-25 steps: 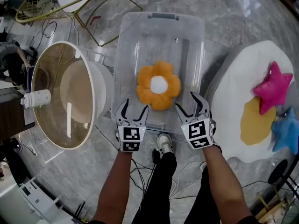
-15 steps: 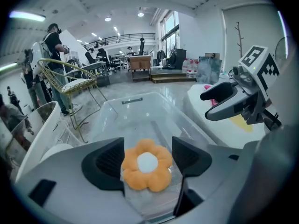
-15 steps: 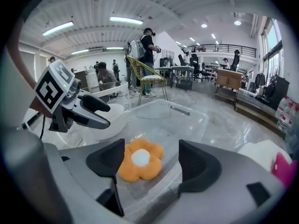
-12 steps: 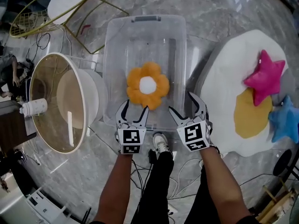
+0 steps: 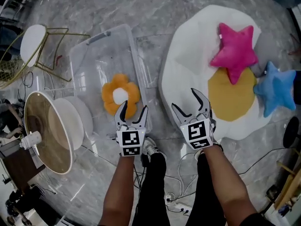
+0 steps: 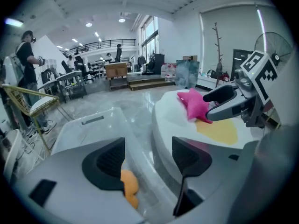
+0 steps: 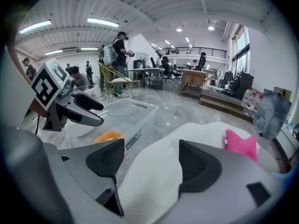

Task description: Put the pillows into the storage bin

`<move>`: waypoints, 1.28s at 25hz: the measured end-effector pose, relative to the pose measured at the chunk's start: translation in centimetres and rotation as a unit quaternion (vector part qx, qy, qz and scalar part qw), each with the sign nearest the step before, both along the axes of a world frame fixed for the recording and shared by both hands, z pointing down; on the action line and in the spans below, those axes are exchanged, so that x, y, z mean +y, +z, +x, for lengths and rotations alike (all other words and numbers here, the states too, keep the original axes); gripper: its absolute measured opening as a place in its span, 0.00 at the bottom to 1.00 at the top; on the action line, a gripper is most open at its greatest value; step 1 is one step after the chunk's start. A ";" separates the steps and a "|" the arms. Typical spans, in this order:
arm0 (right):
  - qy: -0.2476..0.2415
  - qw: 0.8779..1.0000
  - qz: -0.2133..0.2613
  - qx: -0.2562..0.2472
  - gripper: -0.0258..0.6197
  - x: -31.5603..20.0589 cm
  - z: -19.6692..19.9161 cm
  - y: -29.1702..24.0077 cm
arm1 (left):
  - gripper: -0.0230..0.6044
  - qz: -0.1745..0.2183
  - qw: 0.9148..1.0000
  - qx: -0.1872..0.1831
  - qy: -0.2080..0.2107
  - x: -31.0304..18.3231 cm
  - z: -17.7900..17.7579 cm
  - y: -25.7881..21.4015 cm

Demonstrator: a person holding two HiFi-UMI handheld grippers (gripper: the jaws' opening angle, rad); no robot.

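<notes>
at the far left a gold wire chair (image 5: 34,37) with a white seat stands on the grey marble floor (image 5: 155,4), and nearer the person is a round glass-topped table (image 5: 49,126). right of them sits the clear storage bin (image 5: 94,55), open at the top, with the orange flower pillow (image 5: 121,94) lying flat on its bottom toward the near end. the left hand-held gripper (image 5: 133,108) is held over the bin's near right corner, its jaws spread with nothing pinched; its own view looks past them at the bin's right wall, with a bit of the orange pillow showing behind the left jaw. just below it one shoe (image 5: 150,147) of the person shows on the floor. the right hand-held gripper (image 5: 184,100) is beside the left one, over the near left edge of the white egg-shaped cushion (image 5: 188,46); its jaws have just been opening and stand apart, with nothing between them but the cushion's white surface farther off. the cushion lies just right of the bin and has a yellow round patch (image 5: 230,98) in it. the pink star pillow (image 5: 235,48) rests on the cushion's far part, overlapping the top of the yellow patch, well apart from both hand-held grippers. the blue star pillow (image 5: 275,87) lies at the cushion's right edge, just right of the yellow patch and close to the pink star pillow
</notes>
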State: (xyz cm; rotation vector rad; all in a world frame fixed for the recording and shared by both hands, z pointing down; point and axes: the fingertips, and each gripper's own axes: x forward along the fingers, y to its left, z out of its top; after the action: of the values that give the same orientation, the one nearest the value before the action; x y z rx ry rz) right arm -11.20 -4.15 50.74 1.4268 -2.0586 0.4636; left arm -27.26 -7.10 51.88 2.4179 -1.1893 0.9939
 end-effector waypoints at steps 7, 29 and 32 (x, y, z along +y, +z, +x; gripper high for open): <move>0.082 0.997 -0.013 0.007 0.63 5.2 16.3 0.1 | 0.55 -0.001 0.996 0.005 0.089 3.4 17.0 -0.4; 0.298 0.953 -0.051 0.031 0.66 25.9 54.5 2.4 | 0.55 0.003 0.940 0.010 0.340 19.6 58.9 2.5; 0.325 0.944 -0.056 0.024 0.66 28.1 57.4 3.1 | 0.55 -0.003 0.934 0.010 0.356 21.5 61.8 3.5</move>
State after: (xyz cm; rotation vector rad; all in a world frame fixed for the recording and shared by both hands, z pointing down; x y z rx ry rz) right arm 46.22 23.96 53.85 2.0070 -1.4536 0.7817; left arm 34.57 14.36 55.33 2.8986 -0.2616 1.1287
